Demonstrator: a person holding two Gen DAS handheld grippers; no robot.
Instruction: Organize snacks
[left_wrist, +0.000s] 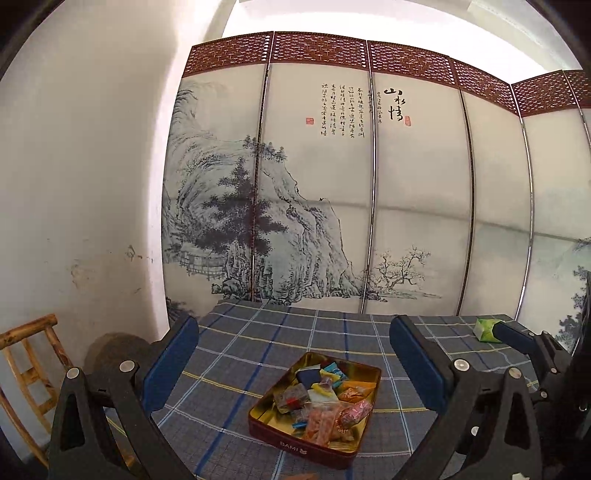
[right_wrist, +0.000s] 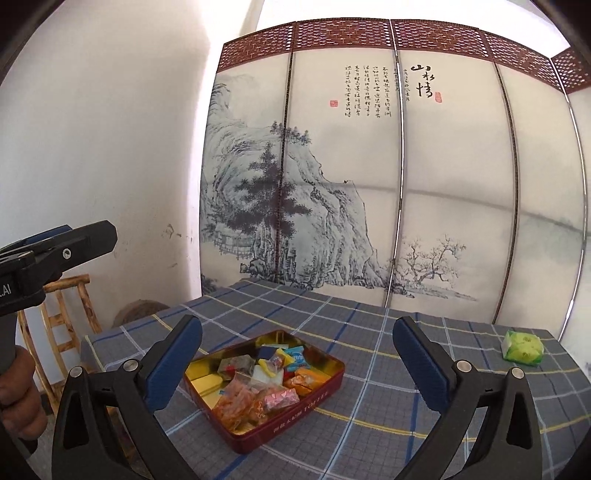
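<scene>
Fingers (left_wrist: 417, 354) of the left gripper (left_wrist: 293, 354) spread wide, nothing between them; right gripper (right_wrist: 297, 358) likewise wide and empty. Tin (right_wrist: 314, 400) of wrapped snacks (right_wrist: 258, 380) sits mid-bench on the checked cloth (right_wrist: 369, 332), both grippers raised clear of it. One green packet (right_wrist: 522, 347) lies well apart, far right. Likely next: approach the packet low, pinch its sides squarely, lift it over the tin rim.

Painted folding screen (left_wrist: 332, 184), white wall (left_wrist: 92, 166).
</scene>
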